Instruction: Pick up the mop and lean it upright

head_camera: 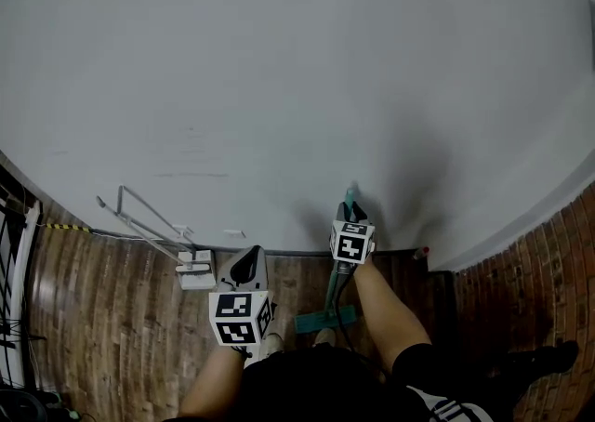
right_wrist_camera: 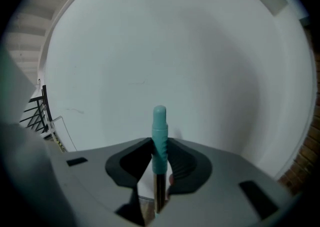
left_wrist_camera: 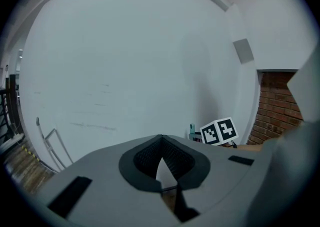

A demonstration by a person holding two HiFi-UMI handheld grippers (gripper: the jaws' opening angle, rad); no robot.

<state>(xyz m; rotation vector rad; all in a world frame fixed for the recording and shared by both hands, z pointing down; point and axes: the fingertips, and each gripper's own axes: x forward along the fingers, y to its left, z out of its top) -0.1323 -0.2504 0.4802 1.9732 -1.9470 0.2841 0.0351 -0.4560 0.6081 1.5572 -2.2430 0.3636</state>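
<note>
Mop handle (right_wrist_camera: 159, 121) sits clamped in right claw (right_wrist_camera: 160, 142); left claw (left_wrist_camera: 160, 139) closed, empty.

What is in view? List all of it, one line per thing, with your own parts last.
mop: one, teal grip and teal head, standing against the wall, head on the floor
metal frame: one, grey, leaning on the wall at left
railing: one, black, far left edge
wall: one, white, straight ahead
brick wall: one, red-brown, at right
floor: one, brown wood planks, underfoot
forearms: two, bare, behind the grippers
left gripper: one, grey with dark pads, jaws together on nothing, left of the mop
right gripper: one, grey with dark pads, clamped on the mop's grip near its top
</note>
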